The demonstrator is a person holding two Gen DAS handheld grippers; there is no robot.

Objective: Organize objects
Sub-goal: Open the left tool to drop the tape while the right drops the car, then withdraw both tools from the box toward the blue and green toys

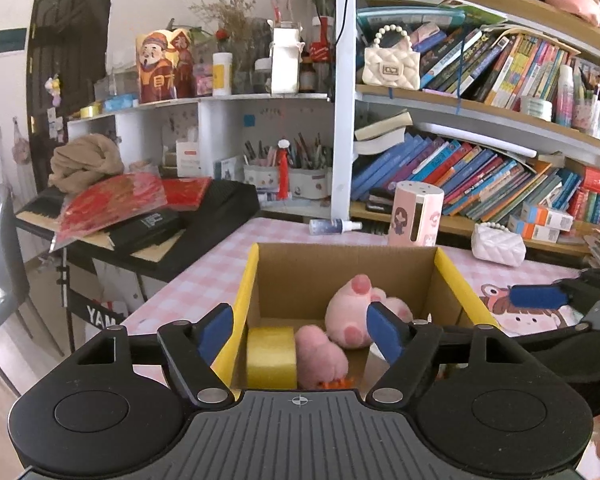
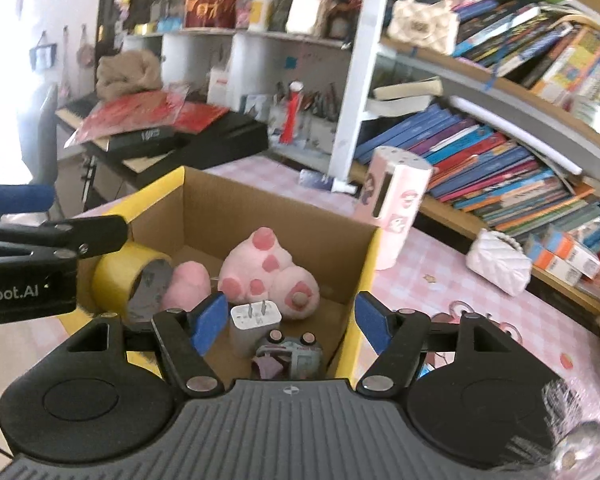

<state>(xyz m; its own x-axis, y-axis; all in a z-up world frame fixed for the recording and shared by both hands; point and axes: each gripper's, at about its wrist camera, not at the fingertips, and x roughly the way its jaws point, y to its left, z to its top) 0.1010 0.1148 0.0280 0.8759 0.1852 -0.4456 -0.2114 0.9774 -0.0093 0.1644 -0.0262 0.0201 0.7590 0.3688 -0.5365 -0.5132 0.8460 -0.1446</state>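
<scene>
While the room around is crowded, the bookshelf (image 1: 480, 152) is the largest thing, and it rises behind the cardboard box (image 1: 292, 280) with tilted rows of books. To the left of the box stands a black keyboard (image 1: 204, 216), which carries red packets and a beige cloth. The table (image 1: 204, 276) under the box has a pink checked cover. The box stands open on this cover, with yellow edges on its side walls. Behind the box, a pink cylinder container (image 2: 396, 208) stands upright, and a white quilted purse (image 2: 498, 266) lies further to the right of the box, near the lowest shelf.

Inside the box, a pink plush toy (image 2: 268, 272) lies near the back wall. A yellow tape roll (image 2: 128, 280) leans at the left wall, with a smaller pink plush (image 2: 188, 284) touching it. A white charger (image 2: 254, 322) stands close to the front wall, and a small toy car (image 2: 296, 354) lies upside down beside it.

The left gripper (image 1: 300, 330) hangs over the front left part of the box, jaws spread wide, holding nothing. The right gripper (image 2: 288, 320) hangs over the front right part, also wide apart and empty.
</scene>
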